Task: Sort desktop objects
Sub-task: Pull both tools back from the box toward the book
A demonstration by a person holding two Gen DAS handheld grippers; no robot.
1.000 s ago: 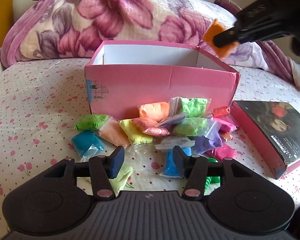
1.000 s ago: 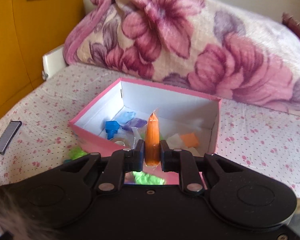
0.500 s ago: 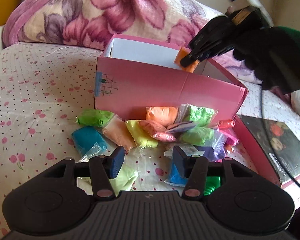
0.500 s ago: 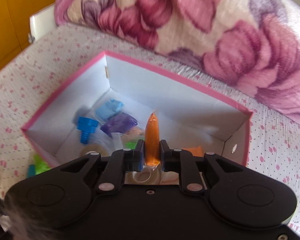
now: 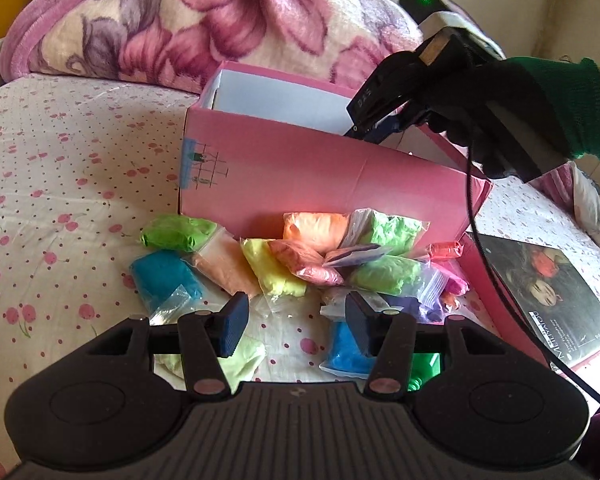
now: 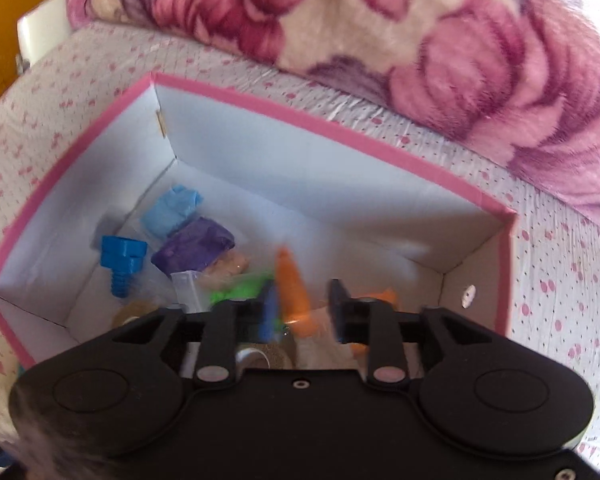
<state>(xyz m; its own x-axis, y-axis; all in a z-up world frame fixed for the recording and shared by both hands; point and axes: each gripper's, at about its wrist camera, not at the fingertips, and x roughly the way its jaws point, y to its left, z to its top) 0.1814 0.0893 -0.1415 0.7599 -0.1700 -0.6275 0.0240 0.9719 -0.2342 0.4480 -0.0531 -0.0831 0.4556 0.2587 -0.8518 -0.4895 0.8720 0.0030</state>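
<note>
A pink box (image 5: 320,176) stands on the bed with several coloured clay bags (image 5: 300,256) piled at its front wall. My left gripper (image 5: 296,324) is open and empty, low over the near bags. My right gripper (image 6: 300,308) is open above the inside of the box (image 6: 340,128); it also shows in the left wrist view (image 5: 374,128) over the box's right rim. The orange clay bag (image 6: 294,288) hangs blurred between the spread fingers, free of the right finger. Inside the box lie a blue plastic bolt (image 6: 122,264), a purple bag (image 6: 194,248) and a light blue bag (image 6: 172,212).
A flowered blanket (image 5: 204,28) is heaped behind the box. A pink-edged book with a dark cover (image 5: 540,296) lies right of the pile. A cable (image 5: 496,280) hangs from the right gripper. The spotted sheet (image 5: 60,184) spreads to the left.
My right gripper moved down over the box and opened, letting go of the orange clay bag, which now drops blurred between the fingers. My left gripper stayed open and moved closer to the pile.
</note>
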